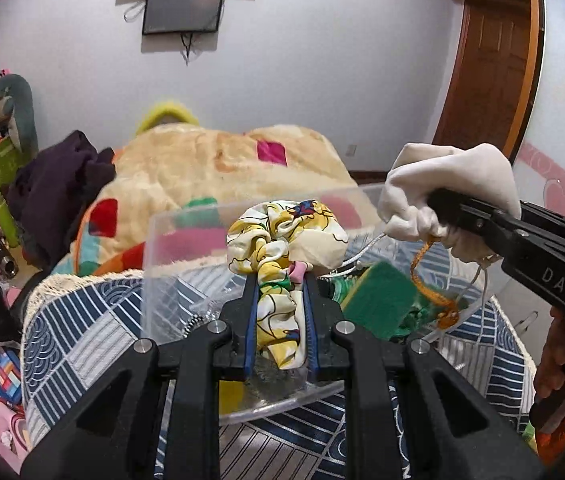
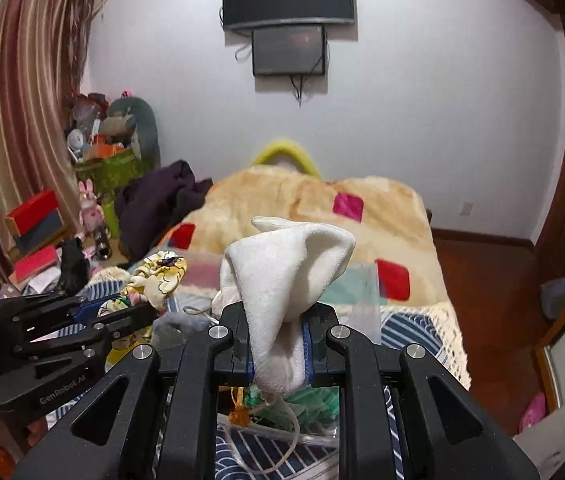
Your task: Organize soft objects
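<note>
My left gripper is shut on a yellow-and-white patterned fabric scrunchie and holds it above a clear plastic box on the bed. My right gripper is shut on a white drawstring cloth pouch, also over the box; it shows in the left wrist view at the right, with a cord and an orange ribbon hanging down. A green sponge lies in the box. The left gripper with the scrunchie shows at the left of the right wrist view.
The box rests on a blue-and-white patterned cover. Behind it lies a beige plush blanket with coloured squares and a dark purple garment. Cluttered toys and boxes stand at the left. A wooden door is at the right.
</note>
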### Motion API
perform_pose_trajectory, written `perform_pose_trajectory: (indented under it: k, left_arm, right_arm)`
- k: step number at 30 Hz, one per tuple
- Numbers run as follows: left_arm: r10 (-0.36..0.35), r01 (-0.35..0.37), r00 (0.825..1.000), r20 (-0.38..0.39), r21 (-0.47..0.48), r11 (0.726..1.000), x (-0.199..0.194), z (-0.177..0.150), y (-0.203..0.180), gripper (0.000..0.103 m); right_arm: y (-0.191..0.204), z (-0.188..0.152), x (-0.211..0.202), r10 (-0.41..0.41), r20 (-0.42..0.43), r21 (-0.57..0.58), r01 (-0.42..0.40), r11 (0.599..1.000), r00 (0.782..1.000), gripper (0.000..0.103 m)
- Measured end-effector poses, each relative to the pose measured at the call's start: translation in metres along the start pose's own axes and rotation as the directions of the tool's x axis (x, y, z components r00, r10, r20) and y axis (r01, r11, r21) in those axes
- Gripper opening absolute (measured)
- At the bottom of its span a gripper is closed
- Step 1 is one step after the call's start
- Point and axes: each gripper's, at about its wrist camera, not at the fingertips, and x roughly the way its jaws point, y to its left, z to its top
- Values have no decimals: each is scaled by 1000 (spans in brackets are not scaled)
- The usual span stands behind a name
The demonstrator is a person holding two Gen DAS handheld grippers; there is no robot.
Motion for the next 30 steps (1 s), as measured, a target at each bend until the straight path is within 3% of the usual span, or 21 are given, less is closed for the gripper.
perform_pose_trajectory:
  k: [8,12,17,21,27,30]
  left_arm:
    - [7,-5,998,-61,35,999,22,-7,-7,19]
    - [15,-13,997,-75,29,999,19,-8,-6,29]
    - [-20,19,998,-62,-14,1000,2,-9,2,33]
    - [-30,30,999,-24,-10,1000,-22,-7,2,33]
    - [-44,43,996,74,16,999,-69,-4,-7,47]
    - [-51,47,991,125,36,998,-95,-3,-15,48]
  right_arm:
    - [-5,-12,24,1,-121,6,-1,1000,993,15]
    - [-6,-12,26,6,-140,10,-4,1000,990,17]
    - [-10,-14,20,30,-161,18,-27,999,987,28]
    - [-3,-17,4,23,-140,-32,-27,999,990,47]
    - [1,-12,-28,18,-80,-60,-23,998,997,47]
    - [3,-5,-50,27,-18,-56,-27,998,999,48]
